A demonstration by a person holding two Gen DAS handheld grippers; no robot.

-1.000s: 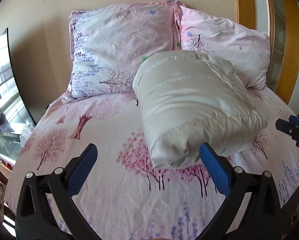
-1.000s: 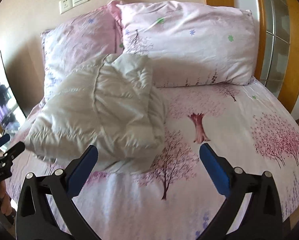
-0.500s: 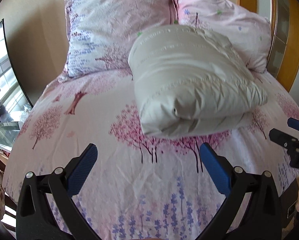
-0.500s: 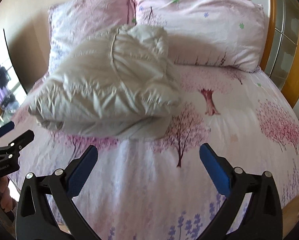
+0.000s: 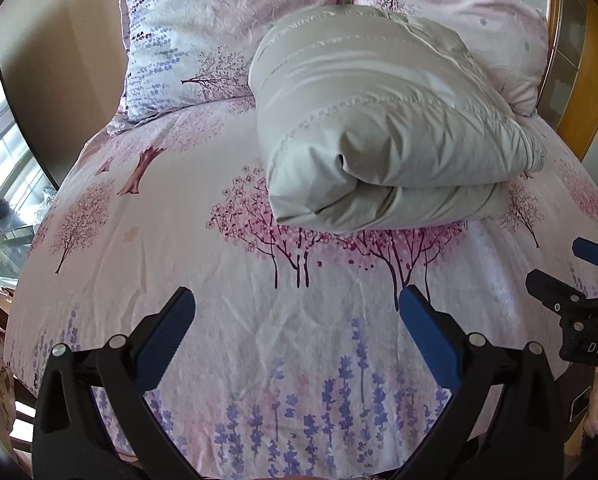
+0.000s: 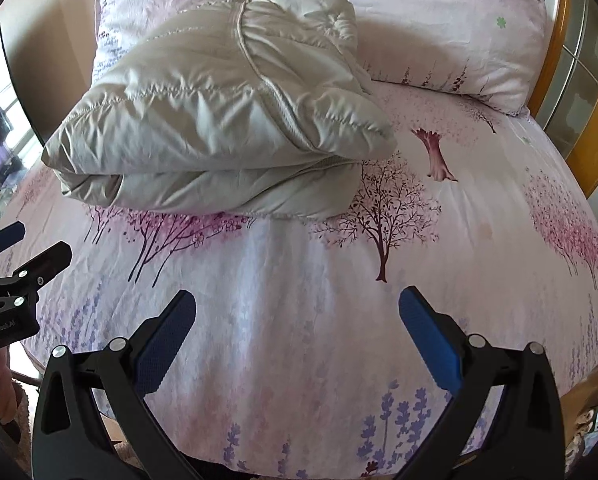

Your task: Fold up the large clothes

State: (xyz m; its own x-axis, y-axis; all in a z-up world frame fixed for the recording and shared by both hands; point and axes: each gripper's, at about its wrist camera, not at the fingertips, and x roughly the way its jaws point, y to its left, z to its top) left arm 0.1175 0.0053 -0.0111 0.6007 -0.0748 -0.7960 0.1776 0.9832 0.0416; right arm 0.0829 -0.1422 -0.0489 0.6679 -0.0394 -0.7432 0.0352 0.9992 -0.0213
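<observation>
With the puffy down jacket (image 5: 379,120) lying folded mid-bed just before the pillows (image 6: 439,32), both the left gripper (image 5: 297,312) and right gripper (image 6: 297,312) are held wide and empty, best kept clear so the bundle is not disturbed.

Quilted jacket (image 5: 379,120) looks like smooth, faintly glossy cloth; the bedsheet (image 5: 259,320) is matt, creased cotton; tongs' pads (image 6: 167,344) textured blue plastic

Two pillows (image 5: 227,28) (image 6: 439,28) are leaning against the wall (image 5: 59,40) at the head of a bed, whose flowered sheet (image 5: 299,340) is lying smooth; a wooden frame (image 6: 591,120) is standing alongside.
</observation>
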